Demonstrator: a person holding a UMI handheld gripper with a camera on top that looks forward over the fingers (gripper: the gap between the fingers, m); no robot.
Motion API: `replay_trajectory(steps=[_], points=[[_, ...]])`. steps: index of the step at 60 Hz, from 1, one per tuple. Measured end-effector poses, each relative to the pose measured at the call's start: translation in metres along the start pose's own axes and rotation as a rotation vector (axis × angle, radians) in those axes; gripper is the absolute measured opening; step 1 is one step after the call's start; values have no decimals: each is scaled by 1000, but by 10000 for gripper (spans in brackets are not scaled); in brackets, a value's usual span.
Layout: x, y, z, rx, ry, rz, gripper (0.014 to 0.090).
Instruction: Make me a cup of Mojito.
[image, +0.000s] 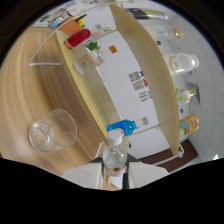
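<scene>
Fingers (116, 175) pinching a small capped bottle (114, 155), tipped toward the empty glass (52, 131) on counter (30, 90), prob for pouring.

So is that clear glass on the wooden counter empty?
Looks empty: the glass shows only wood through it. The gripper holds a capped bottle.

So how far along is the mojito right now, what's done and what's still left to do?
Early stage. Done: little that shows; the glass on the wooden table looks empty. In hand: the gripper holds a small clear bottle with a white cap, tilted toward the glass, nothing visibly pouring. Left: the pour itself, plus the mint-like greens and the other bottles, which sit untouched further along the table.
</scene>
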Motion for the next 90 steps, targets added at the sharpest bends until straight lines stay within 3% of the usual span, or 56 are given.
replay_trajectory(steps=[10, 23, 38, 52, 58, 68, 73, 82, 90], points=[[11, -18, 2, 66, 106, -385, 341], [16, -33, 5, 70, 189, -777, 341], [12, -43, 7, 74, 197, -964, 342], [20, -40, -2, 82, 163, -772, 341], [36, -42, -13, 111, 127, -494, 344], [55, -52, -29, 224, 5, 143, 344], [53, -45, -31, 237, -68, 438, 346], [18, -20, -14, 177, -219, 888, 344], [-37, 10, 11, 53, -314, 1085, 343]])
